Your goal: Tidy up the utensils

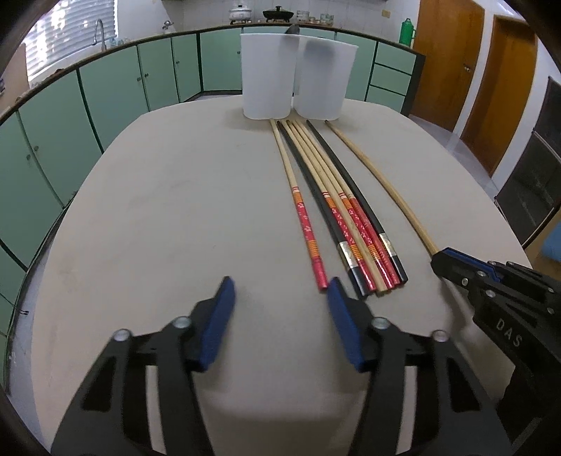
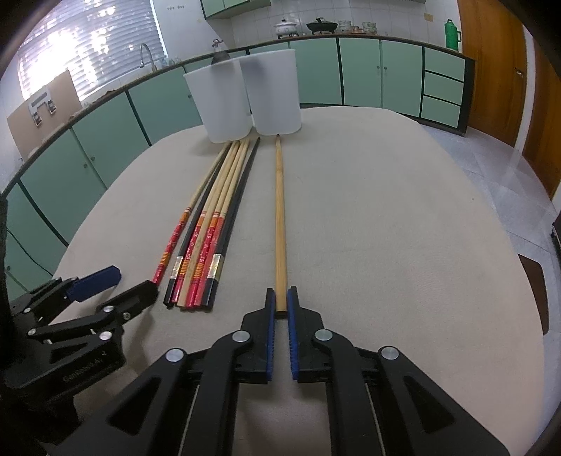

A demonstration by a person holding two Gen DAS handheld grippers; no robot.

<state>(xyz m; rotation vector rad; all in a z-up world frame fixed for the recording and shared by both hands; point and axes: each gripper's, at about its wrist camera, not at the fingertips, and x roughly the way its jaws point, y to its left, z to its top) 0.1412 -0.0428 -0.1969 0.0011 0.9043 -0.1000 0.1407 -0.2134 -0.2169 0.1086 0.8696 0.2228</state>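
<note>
Several chopsticks (image 1: 336,210) lie side by side on the beige table (image 1: 175,210), some red-patterned, two black. A plain wooden chopstick (image 2: 279,217) lies apart to their right. My right gripper (image 2: 279,298) is shut on its near end, low at the table; it also shows in the left wrist view (image 1: 443,259). My left gripper (image 1: 280,287) is open and empty, just in front of the bundle's near ends; it shows in the right wrist view (image 2: 115,284). Two white cups (image 1: 268,75) (image 1: 324,79) stand at the chopsticks' far ends.
Green kitchen cabinets (image 1: 105,91) curve behind the table. Wooden doors (image 1: 448,59) stand at the right. A dark tip sticks up behind the cups (image 1: 292,29). The table edge falls away at the left and right.
</note>
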